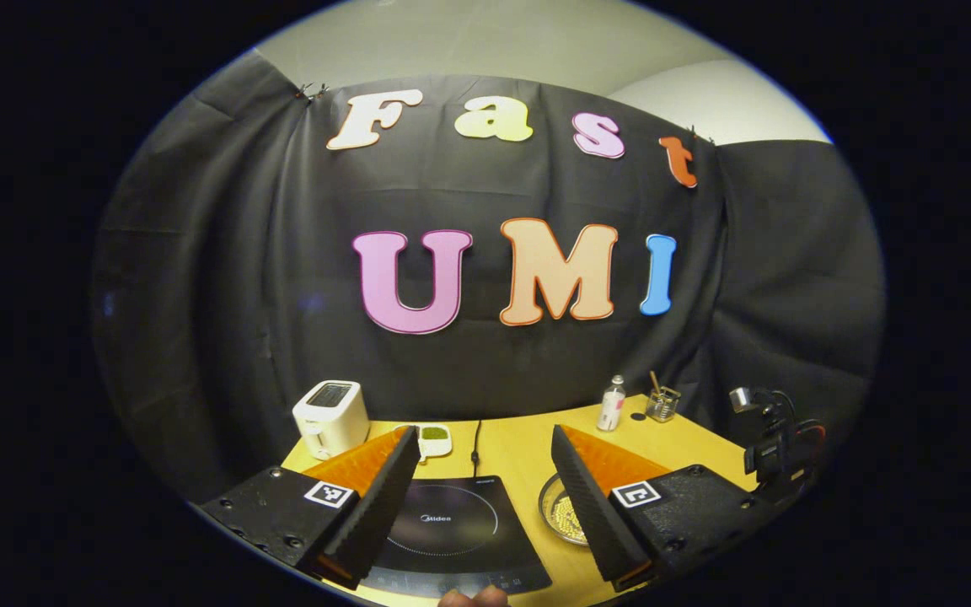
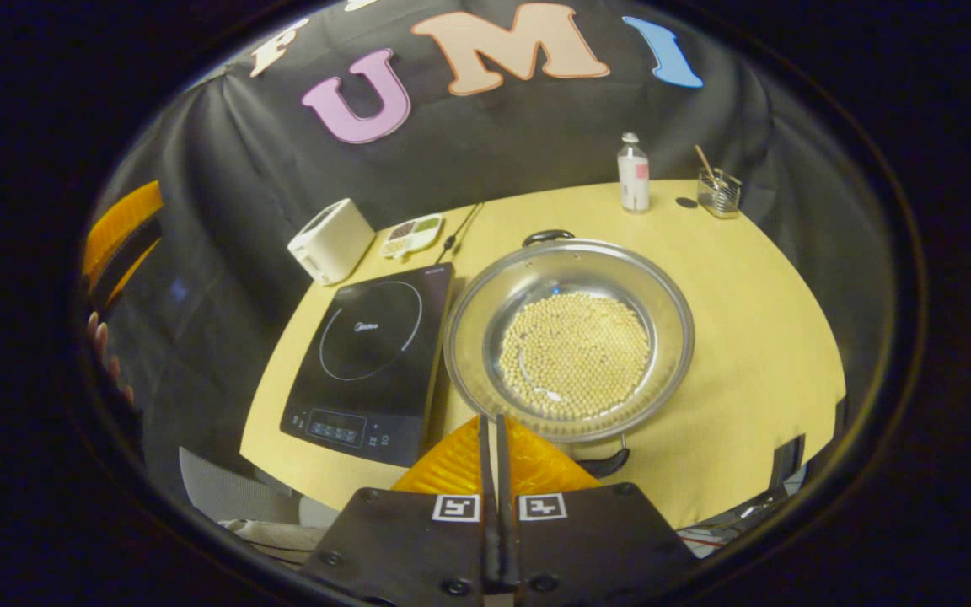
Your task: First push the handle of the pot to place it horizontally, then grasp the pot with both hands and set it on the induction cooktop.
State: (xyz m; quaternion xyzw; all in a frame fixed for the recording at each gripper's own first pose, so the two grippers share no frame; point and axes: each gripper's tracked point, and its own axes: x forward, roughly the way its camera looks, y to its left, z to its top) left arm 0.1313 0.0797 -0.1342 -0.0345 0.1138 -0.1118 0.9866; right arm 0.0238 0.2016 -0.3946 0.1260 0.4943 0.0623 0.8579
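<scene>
Left hand-held gripper (image 1: 485,497), lower centre of left gripper view: fingers spread wide, nothing between them. Right hand-held gripper (image 2: 490,430), bottom centre of right gripper view: fingers pressed together, gripping nothing. A person's fingertips (image 2: 106,354) show at far left edge of right gripper view.

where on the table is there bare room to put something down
Widest bare patch: right of the pot, out to the table edge, below the bottle and glass holder. A smaller patch lies behind the pot. The induction cooktop surface is bare. Crowded: back left, around the toaster and divided dish.
</scene>
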